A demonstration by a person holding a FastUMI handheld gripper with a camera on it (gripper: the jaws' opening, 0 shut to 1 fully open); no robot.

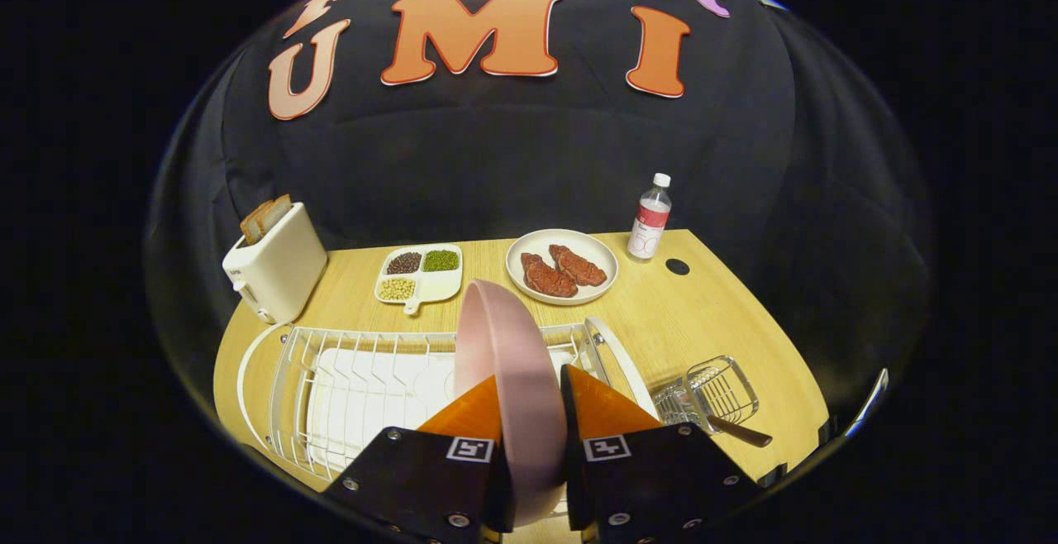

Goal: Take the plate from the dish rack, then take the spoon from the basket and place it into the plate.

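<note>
The hand-held gripper [529, 408] pinches the pink plate [506, 379] upright between its fingers, seemingly just above the dish rack [331, 379].

The gripper [533, 412] clamps a pale pink round plate [506, 379] over a white wire dish rack [331, 362]; light wood-grain bench [686, 312].

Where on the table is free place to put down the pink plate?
Bare wood lies between the dish rack, steak plate and wire basket. The gripper is shut on the pink plate. Crowded by the toaster and tray.
</note>
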